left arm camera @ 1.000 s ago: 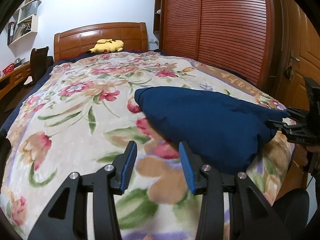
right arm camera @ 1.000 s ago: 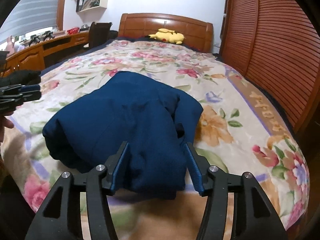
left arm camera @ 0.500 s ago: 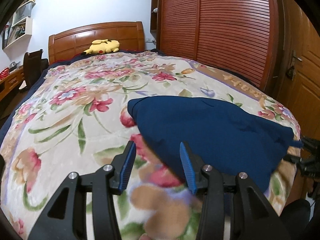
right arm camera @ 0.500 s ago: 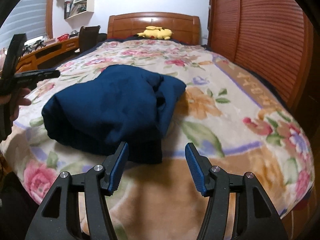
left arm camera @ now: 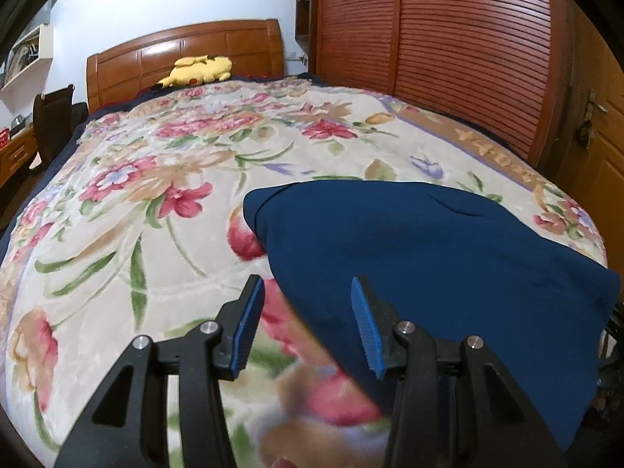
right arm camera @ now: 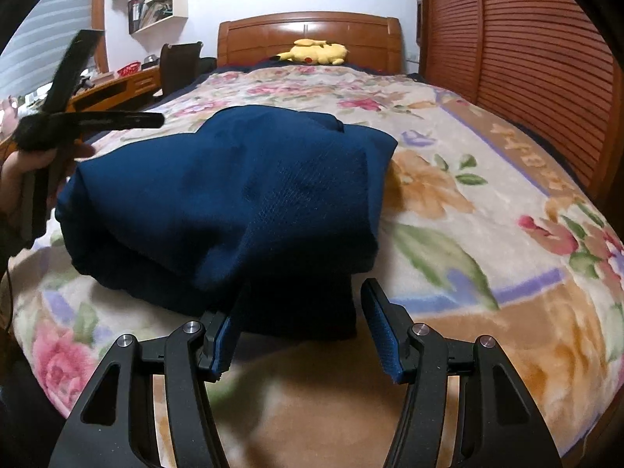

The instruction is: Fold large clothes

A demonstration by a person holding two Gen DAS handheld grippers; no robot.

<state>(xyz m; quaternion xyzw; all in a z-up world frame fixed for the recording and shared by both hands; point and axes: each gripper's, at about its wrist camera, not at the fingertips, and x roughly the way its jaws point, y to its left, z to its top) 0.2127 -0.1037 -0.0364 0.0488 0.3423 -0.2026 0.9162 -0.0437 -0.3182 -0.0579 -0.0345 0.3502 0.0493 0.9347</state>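
Blue folded garment (right arm camera: 234, 195) on floral blanket (right arm camera: 468, 202) w/ illegible gold lettering (left arm camera: 495, 156).

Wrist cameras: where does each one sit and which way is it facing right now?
Left wrist: rides the left tongs, looking down the bed toward the headboard; navy garment ahead-right; only its own open tongs show.
Right wrist: rides the right tongs, at the garment's near edge; the person's hand holds the other tongs far left.
Shared: garment, floral blanket, yellow plush, headboard.
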